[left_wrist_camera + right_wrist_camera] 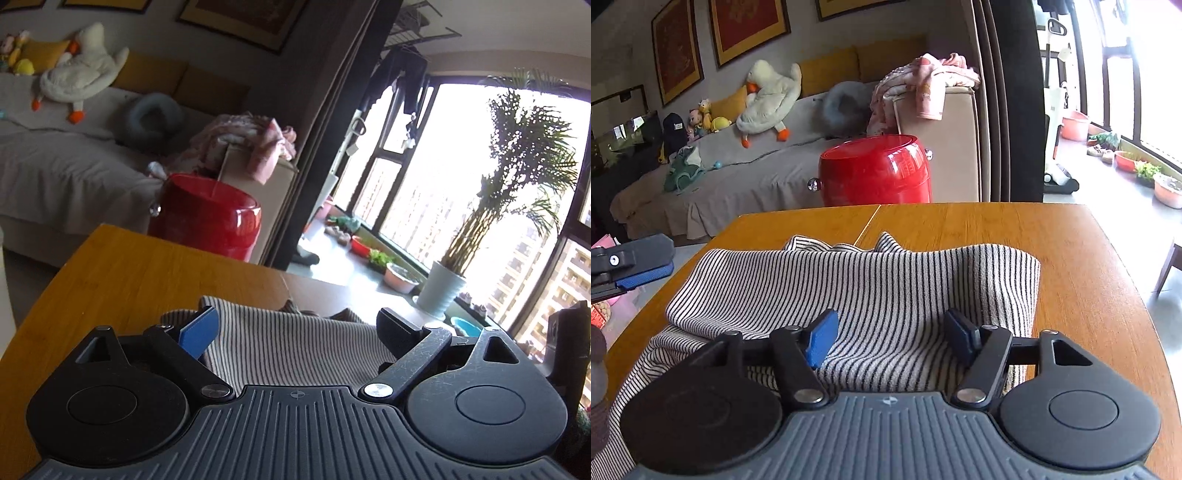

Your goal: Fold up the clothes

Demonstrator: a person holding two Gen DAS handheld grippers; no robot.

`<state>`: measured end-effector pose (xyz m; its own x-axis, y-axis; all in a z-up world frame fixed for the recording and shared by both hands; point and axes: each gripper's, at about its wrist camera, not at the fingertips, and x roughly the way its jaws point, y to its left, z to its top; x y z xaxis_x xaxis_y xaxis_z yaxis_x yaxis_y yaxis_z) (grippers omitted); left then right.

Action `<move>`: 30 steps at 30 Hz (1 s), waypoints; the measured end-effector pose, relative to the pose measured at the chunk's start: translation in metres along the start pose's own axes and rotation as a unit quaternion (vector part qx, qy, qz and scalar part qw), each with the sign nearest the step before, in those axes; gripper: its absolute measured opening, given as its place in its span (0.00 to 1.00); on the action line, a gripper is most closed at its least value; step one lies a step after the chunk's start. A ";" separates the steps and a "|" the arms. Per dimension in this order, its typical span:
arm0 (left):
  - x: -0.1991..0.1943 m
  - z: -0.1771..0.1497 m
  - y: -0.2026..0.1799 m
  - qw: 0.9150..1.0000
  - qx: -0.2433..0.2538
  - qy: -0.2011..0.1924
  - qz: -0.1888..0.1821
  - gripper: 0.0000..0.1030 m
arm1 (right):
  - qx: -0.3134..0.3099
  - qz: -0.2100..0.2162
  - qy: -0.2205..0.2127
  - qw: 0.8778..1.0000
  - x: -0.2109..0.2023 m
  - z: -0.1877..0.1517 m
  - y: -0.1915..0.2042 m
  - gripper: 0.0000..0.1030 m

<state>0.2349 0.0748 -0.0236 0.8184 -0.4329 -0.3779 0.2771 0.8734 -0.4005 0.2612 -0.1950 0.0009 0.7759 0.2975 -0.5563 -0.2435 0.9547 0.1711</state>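
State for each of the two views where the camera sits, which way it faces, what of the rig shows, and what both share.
Left wrist: on the left gripper, facing across the table corner toward the window; own open fingers show.
Right wrist: on the right gripper, facing across the table toward the sofa; own open fingers show, the left gripper at the left edge.
Shared: striped cloth, red stool, goose plush.

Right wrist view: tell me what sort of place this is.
Most likely a home living room. A covered sofa with a plush goose runs along the wall under framed pictures, and a striped garment lies on a wooden table.
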 end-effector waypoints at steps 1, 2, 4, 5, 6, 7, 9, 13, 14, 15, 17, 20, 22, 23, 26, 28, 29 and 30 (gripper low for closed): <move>0.007 -0.003 0.002 1.000 -0.001 0.020 0.000 0.80 | -0.002 0.000 0.000 1.000 -0.001 0.000 0.001 0.65; 0.013 -0.007 0.004 0.999 0.000 0.041 -0.001 0.73 | -0.002 0.000 -0.001 1.000 -0.002 -0.001 0.001 0.65; 0.015 -0.007 0.003 0.999 0.005 0.050 -0.004 0.69 | 0.001 0.001 -0.002 1.000 -0.004 0.000 0.000 0.65; 0.015 -0.008 0.003 0.999 0.008 0.050 -0.005 0.69 | 0.004 0.002 0.000 1.000 -0.004 0.001 -0.001 0.65; 0.016 -0.008 0.004 0.999 0.006 0.052 -0.005 0.70 | 0.007 0.001 0.003 1.000 -0.004 0.003 -0.001 0.65; 0.017 -0.008 0.004 0.998 0.005 0.054 -0.006 0.71 | 0.008 0.000 0.005 1.000 -0.005 0.005 -0.001 0.65; 0.019 -0.008 0.005 0.998 0.004 0.057 -0.007 0.74 | 0.004 -0.003 0.002 1.000 -0.009 0.012 0.003 0.64; 0.018 -0.009 0.000 0.998 0.017 0.058 -0.003 0.78 | -0.033 -0.008 -0.016 0.999 -0.008 0.031 0.018 0.64; 0.018 -0.010 -0.001 0.998 0.018 0.058 -0.003 0.78 | -0.022 -0.006 -0.005 1.000 0.000 0.033 0.016 0.64; 0.018 -0.010 -0.001 0.998 0.019 0.058 -0.003 0.78 | -0.010 -0.005 0.007 1.000 0.008 0.036 0.014 0.64; 0.017 -0.010 0.000 0.998 0.015 0.058 -0.007 0.79 | 0.010 -0.011 0.039 0.999 0.028 0.034 0.009 0.64; 0.016 -0.010 0.001 0.998 0.012 0.058 -0.011 0.80 | -0.021 -0.019 0.034 0.999 0.033 0.026 0.013 0.66; 0.017 -0.010 0.001 0.998 0.012 0.059 -0.011 0.81 | -0.018 -0.021 0.041 0.999 0.028 0.028 0.013 0.66; 0.017 -0.010 0.001 0.998 0.013 0.059 -0.011 0.81 | -0.012 -0.024 0.039 0.999 0.022 0.030 0.010 0.66; 0.017 -0.010 0.000 0.998 0.016 0.059 -0.011 0.83 | 0.004 -0.028 0.013 1.000 -0.003 0.032 0.002 0.65; 0.017 -0.010 -0.001 0.998 0.019 0.060 -0.009 0.84 | 0.021 -0.024 0.005 0.999 -0.016 0.028 -0.006 0.65; 0.018 -0.010 -0.002 0.998 0.021 0.060 -0.008 0.84 | 0.030 -0.020 0.011 0.999 -0.017 0.023 -0.011 0.65; 0.017 -0.011 -0.003 0.998 0.023 0.060 -0.008 0.84 | 0.032 -0.019 0.019 0.999 -0.016 0.016 -0.014 0.64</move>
<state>0.2427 0.0623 -0.0380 0.7483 -0.4674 -0.4707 0.3138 0.8746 -0.3696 0.2613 -0.2128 0.0205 0.7606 0.2618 -0.5941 -0.1749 0.9639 0.2008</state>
